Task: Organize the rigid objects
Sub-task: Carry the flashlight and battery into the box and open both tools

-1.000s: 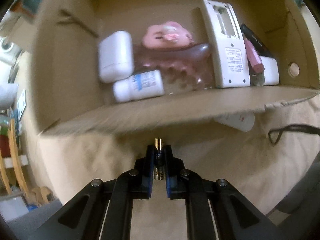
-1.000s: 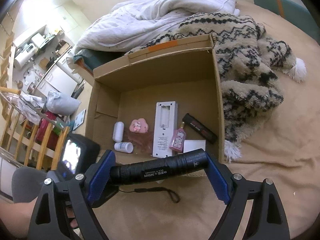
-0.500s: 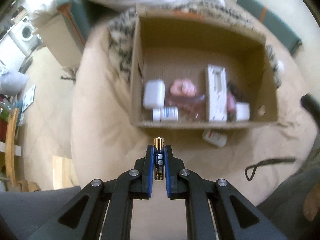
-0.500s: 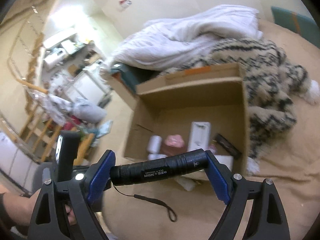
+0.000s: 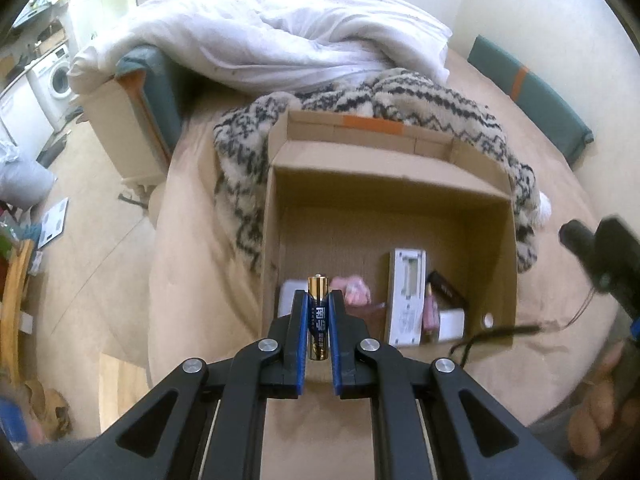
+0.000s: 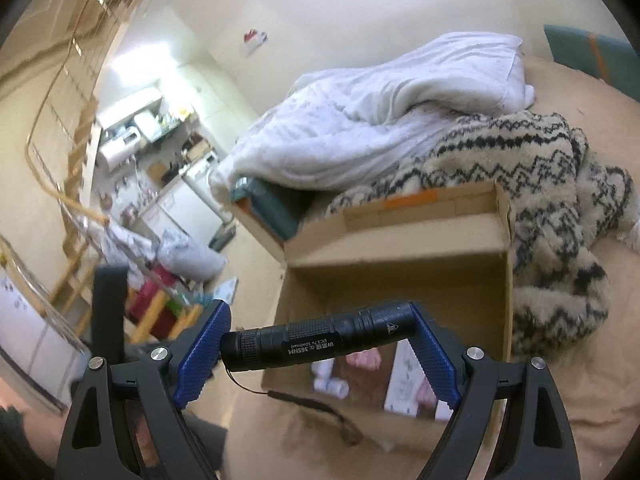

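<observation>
Cardboard box sits mid-frame, partly filled. Your left gripper pinches a battery; your right gripper clamps a flashlight endwise. Next: lower both over the box, release.

Flashlight crosswise in right tool

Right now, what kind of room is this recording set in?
Most likely a small home or studio flat, working on a bed: a rumpled white duvet and patterned fleece blanket lie behind the cardboard box, and a washing machine stands off to the side.
</observation>
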A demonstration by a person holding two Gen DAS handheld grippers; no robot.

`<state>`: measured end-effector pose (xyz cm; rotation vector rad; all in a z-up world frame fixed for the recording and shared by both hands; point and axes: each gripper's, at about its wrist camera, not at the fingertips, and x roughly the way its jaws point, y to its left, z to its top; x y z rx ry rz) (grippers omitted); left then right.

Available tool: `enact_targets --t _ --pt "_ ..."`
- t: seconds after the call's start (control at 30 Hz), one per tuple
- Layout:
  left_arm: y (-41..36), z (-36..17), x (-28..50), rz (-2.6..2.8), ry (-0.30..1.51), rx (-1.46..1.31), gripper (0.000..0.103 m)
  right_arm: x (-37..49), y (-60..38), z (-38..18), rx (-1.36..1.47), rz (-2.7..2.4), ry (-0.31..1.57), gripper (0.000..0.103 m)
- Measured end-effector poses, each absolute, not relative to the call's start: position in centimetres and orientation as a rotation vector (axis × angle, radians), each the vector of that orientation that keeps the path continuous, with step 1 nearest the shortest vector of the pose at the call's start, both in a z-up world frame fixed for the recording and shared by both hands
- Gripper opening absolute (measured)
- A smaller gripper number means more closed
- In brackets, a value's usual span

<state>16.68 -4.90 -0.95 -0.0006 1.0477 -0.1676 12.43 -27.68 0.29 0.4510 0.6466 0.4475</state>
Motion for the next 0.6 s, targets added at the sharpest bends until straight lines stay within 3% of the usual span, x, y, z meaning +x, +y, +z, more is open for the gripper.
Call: enact_targets --t 0.13,0.3,0.6 --pt "-6.0 -1.9 18.5 -0.172 1.045 0.008 0.009 14.1 -28.8 -0.9 0.466 0.387 0.664 0.094" --pt "-7.1 -5.9 20.1 -0.168 1.112 0.023 0.009 16.1 -28.8 -5.9 0.440 0.287 0.854 0.094" --pt "-7.6 -10.6 21.4 -0.129 1.185 0.051 0.009 17.3 -25.4 -9.8 0.298 0.310 1.018 0.093"
